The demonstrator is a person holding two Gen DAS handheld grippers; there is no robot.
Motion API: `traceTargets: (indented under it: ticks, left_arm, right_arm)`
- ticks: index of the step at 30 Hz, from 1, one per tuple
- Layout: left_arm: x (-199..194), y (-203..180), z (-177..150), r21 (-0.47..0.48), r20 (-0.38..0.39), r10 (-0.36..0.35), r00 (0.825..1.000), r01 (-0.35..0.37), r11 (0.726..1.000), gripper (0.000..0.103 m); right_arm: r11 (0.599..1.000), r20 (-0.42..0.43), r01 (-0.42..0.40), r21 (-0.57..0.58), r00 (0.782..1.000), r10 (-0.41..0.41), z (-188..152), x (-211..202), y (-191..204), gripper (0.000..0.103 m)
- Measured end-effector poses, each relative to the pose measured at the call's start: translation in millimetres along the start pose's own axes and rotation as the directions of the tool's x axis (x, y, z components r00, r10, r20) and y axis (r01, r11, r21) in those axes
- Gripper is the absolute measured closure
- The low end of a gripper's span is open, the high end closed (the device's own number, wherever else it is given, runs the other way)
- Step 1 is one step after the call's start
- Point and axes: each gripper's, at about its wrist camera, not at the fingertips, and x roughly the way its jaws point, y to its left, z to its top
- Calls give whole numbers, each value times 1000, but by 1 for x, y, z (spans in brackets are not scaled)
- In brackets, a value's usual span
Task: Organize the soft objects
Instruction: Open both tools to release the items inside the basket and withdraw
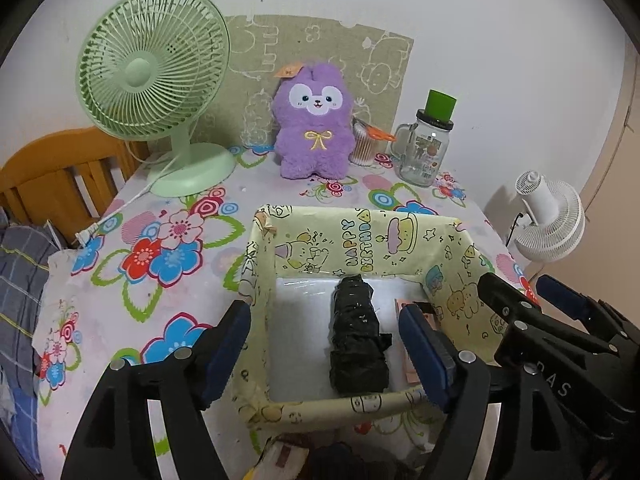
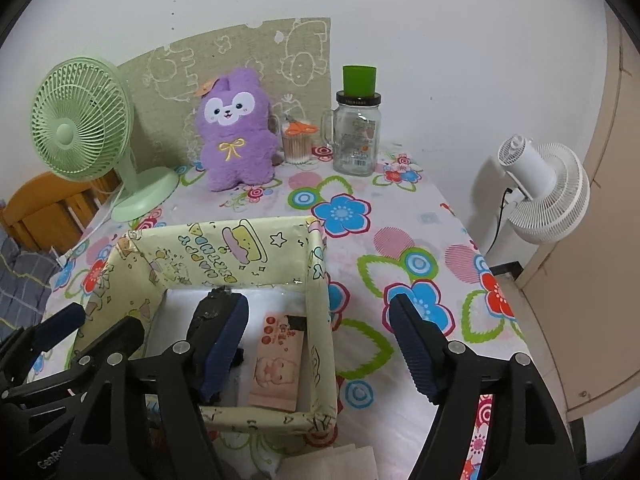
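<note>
A box point(image 1: 360, 216) point(image 2: 224, 226) wrapped in yellow birthday paper stands on the floral tablecloth. Inside it lie a black wrapped roll point(image 1: 356, 340) point(image 2: 208, 308) and a pink tissue pack point(image 2: 280, 360). My left gripper point(image 1: 324, 310) hovers open over the box's near side, one finger outside the left wall and the black roll below the gap, untouched. My right gripper point(image 2: 320, 300) is open astride the box's right wall, gripping nothing. A purple plush bunny point(image 1: 314, 128) point(image 2: 236, 136) sits upright at the back of the table.
A green fan point(image 1: 152, 80) stands back left and a glass jar point(image 1: 424, 148) topped by a green cup back right. A swab cup with orange scissors point(image 1: 366, 144) is beside the bunny. A white fan point(image 2: 544, 192) is off the table's right edge, a wooden chair point(image 1: 52, 176) at left.
</note>
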Motion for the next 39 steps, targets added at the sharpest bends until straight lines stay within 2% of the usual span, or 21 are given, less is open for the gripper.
traceTargets:
  ticks: [12, 26, 35, 39]
  left_arm:
    - [-28, -2, -13, 34, 20, 12, 1000, -12, 999, 18]
    - [-57, -3, -30, 63, 71, 40, 997, -45, 997, 4]
    - [-71, -3, -39, 75, 77, 32, 996, -38, 996, 2]
    - [-79, -6, -45, 92, 87, 48, 995, -56, 994, 2]
  right_arm:
    - [1000, 35, 3, -28, 999, -2, -13, -28, -1, 18]
    - [999, 51, 12, -38, 999, -10, -29, -54, -5, 15]
    - [997, 90, 11, -79, 996, -4, -40, -73, 0, 14]
    - [996, 109, 0, -95, 994, 10, -45, -82, 1, 14]
